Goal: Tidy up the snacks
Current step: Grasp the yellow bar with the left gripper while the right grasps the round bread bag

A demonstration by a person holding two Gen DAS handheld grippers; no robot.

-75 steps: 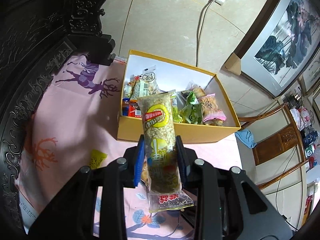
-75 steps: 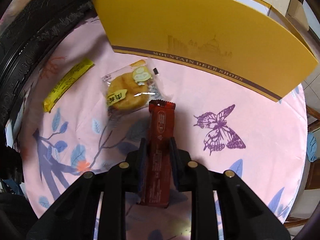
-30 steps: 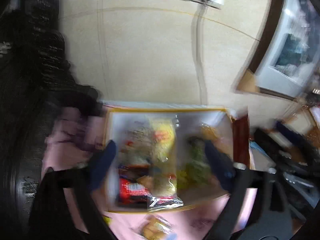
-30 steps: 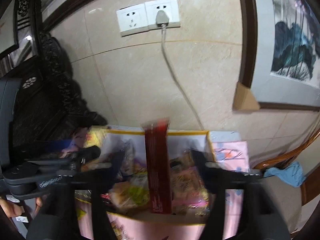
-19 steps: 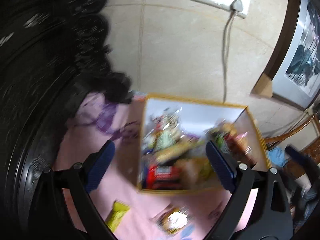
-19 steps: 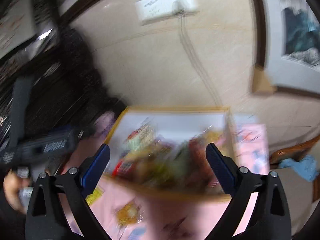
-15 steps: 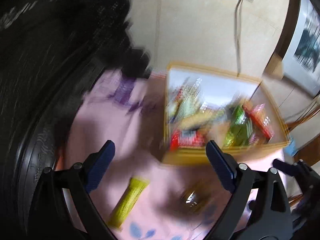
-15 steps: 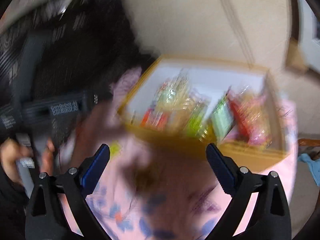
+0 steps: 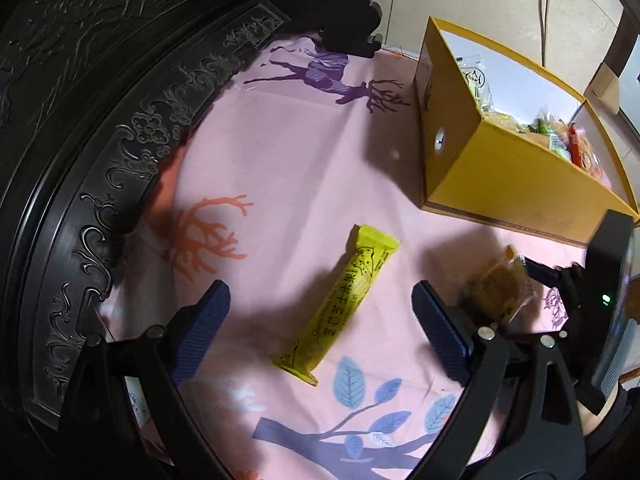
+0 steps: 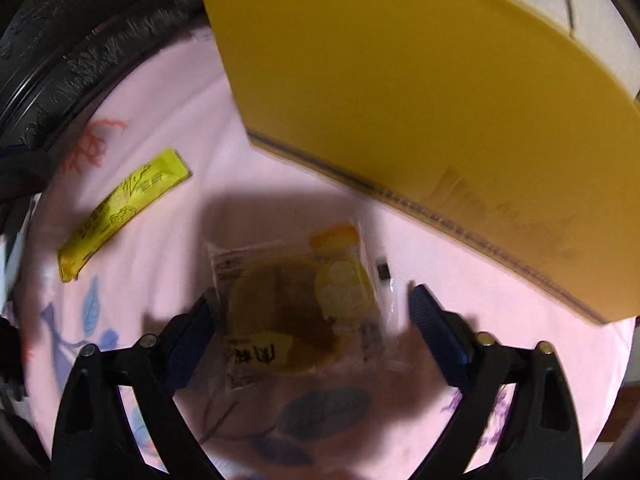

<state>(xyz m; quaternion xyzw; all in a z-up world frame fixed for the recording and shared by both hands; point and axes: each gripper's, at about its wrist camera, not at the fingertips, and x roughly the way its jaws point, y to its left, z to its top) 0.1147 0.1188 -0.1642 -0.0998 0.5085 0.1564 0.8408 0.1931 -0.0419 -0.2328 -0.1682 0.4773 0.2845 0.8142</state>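
Two snacks lie on the pink cloth beside the yellow cardboard box (image 9: 500, 176): the wide-open, empty left gripper (image 9: 318, 320) might push the long yellow bar (image 9: 340, 304) away, and the wide-open, empty right gripper (image 10: 310, 322) might squash the round cake in its clear wrapper (image 10: 294, 312).

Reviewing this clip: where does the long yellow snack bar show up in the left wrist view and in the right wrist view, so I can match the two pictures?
Left wrist: the yellow snack bar lies on the pink cloth at lower centre, between the open jaws of the left gripper.
Right wrist: the same bar lies at middle left, left of the clear-wrapped pastry.
Shared landmark: the yellow box, beyond the bar in both.
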